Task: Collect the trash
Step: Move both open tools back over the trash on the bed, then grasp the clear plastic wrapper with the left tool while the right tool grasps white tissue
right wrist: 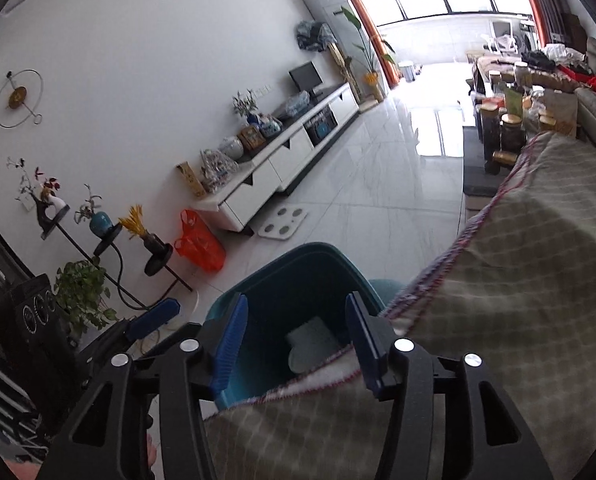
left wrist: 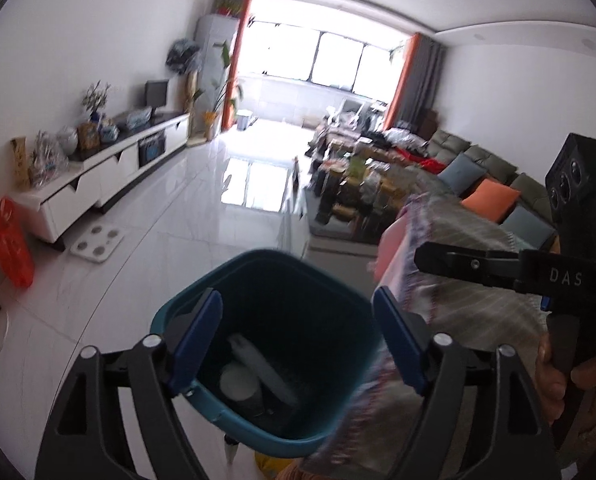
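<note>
Both wrist views look down into a teal trash bin that stands on the pale tiled floor just beside a surface draped in a checked cloth. Some trash is already collected: in the left wrist view a white cup-like piece and a long white item lie at the bottom of the bin, and in the right wrist view a pale crumpled piece shows there too, though blur and shadow leave it unclear whether these are the same things.

The left hand-held gripper hangs over the bin's mouth with its blue pads spread wide and nothing between them. The right hand-held gripper is also over the bin, its jaws parted about halfway and empty; only the bin's inside shows through the gap, while its right pad sits close against the hanging edge of the cloth. In the left wrist view a pinkish blurred shape shows near the right hand-held gripper's finger; it may be a piece of trash falling or part of the cloth, and the blur forbids a firm call.

So a drop into the bin looks just finished, with both tools free. How much is left is hard to judge: the floor near the bin looks bare of litter, but the counter further back is crowded with jars and packets, and an orange plastic bag sits by the white TV cabinet. Whether any of these count as trash cannot be told from here.
</note>
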The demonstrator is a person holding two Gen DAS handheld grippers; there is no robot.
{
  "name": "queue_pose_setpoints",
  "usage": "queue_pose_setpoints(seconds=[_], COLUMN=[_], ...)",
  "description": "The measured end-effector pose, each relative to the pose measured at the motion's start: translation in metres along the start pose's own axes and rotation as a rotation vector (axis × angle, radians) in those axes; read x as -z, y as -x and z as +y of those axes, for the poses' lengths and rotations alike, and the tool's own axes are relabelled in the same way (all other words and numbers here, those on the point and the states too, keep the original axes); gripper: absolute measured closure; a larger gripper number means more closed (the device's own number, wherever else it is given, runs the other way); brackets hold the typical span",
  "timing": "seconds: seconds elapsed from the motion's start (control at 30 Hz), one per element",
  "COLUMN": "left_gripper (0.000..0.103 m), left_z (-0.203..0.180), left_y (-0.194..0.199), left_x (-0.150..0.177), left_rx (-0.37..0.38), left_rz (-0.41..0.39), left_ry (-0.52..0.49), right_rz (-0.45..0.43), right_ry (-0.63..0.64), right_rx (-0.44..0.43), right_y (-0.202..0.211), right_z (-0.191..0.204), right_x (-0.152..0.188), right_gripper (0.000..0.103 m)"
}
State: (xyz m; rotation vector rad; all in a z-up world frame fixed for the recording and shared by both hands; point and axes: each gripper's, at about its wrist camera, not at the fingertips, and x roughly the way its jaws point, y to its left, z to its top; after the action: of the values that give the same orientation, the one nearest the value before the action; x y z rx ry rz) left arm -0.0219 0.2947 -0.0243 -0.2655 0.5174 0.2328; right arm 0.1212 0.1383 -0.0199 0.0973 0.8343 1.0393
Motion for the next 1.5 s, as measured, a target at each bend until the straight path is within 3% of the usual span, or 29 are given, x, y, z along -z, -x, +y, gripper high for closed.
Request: queue_pose_setpoints(seconds=[0.27, 0.67, 0.87, 1.07, 1.3, 1.5], left_gripper=[0.013, 0.013, 0.013, 0.013, 0.015, 0.036], left_z=[-0.068, -0.204, -0.255, -0.295, -0.323, -0.333], left_y=[0.025, 0.018, 0.015, 0.005, -0.010, -0.027], left_x=[0.008, 0.059, 0.087, 0.097, 0.099, 0.097], left_rx=[0.168, 0.524, 0.651, 0.702, 0.688, 0.690], left_rz=[-0.063, 0.048, 0.114, 0.169, 0.209, 0.275], left_ry=[-0.114, -0.329, -0.424, -0.483, -0.495, -0.463], right_rz=[-0.155, -0.323, -0.371, -0.360, -0.319, -0.286], right_ry=[0.054, -0.016, -0.126, -0.215, -0.260, -0.272], right_rx=[0.059, 0.337, 0.503, 0.601, 0.638, 0.620], right_y=[0.091, 0.215, 0.265, 0.289, 0.294, 0.292], right_z=[0.000, -0.042, -0.072, -0.099, -0.115, -0.126], right_x=[0.018, 0.083, 0.127, 0.162, 0.186, 0.208], right_gripper=[0.040, 0.039, 0.038, 0.037, 0.027, 0.024])
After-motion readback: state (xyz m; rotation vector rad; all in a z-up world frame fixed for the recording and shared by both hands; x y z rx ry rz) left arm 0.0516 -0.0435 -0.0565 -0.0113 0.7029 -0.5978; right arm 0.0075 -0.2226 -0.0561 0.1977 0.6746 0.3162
